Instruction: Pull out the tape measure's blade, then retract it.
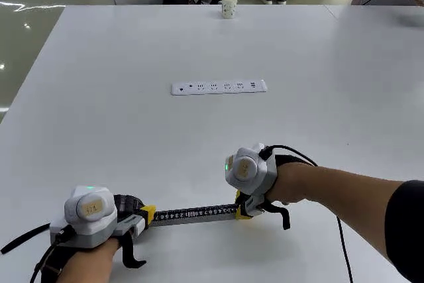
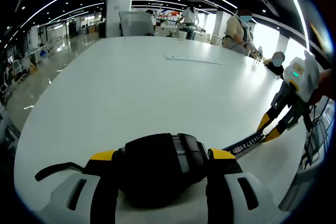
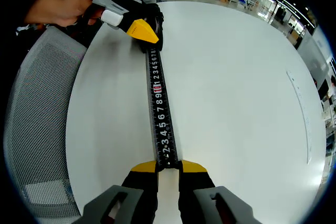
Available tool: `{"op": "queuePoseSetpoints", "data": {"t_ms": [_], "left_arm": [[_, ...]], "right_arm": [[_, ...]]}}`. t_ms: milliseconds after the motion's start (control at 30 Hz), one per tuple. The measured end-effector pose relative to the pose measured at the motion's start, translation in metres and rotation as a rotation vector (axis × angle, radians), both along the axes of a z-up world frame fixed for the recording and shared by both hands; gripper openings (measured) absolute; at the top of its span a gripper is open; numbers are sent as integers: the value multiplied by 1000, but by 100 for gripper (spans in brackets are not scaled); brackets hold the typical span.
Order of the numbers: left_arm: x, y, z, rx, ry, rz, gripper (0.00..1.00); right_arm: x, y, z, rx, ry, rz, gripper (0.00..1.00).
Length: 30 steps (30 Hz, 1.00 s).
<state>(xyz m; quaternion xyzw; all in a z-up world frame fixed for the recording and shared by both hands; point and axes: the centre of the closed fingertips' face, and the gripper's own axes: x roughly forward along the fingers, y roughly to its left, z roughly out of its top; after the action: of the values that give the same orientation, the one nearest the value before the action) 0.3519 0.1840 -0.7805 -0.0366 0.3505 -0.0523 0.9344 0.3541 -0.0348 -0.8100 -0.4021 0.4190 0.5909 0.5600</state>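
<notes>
blade lies stretched flat on the white table, close to my edge, between my two grippers. my left gripper is clamped around the black tape measure case, and my right gripper pinches the blade's tip.

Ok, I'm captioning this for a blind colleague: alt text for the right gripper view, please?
The right gripper pinches the tip of a numbered black tape blade, stretched across a white table to the tape measure case clamped in the left gripper.
</notes>
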Motion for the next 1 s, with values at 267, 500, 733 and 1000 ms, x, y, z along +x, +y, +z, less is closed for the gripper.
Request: {"op": "queuePoseSetpoints", "data": {"t_ms": [267, 500, 733, 1000], "left_arm": [[0, 0, 0, 1, -1, 1, 64], [1, 0, 0, -1, 3, 2, 64], [0, 0, 1, -1, 6, 0, 64], [0, 1, 0, -1, 7, 1, 64]], "right_arm": [[0, 2, 0, 3, 0, -4, 10], [-1, 5, 0, 5, 1, -6, 10], [0, 8, 0, 7, -2, 0, 10], [-1, 11, 0, 11, -7, 1, 10]]}}
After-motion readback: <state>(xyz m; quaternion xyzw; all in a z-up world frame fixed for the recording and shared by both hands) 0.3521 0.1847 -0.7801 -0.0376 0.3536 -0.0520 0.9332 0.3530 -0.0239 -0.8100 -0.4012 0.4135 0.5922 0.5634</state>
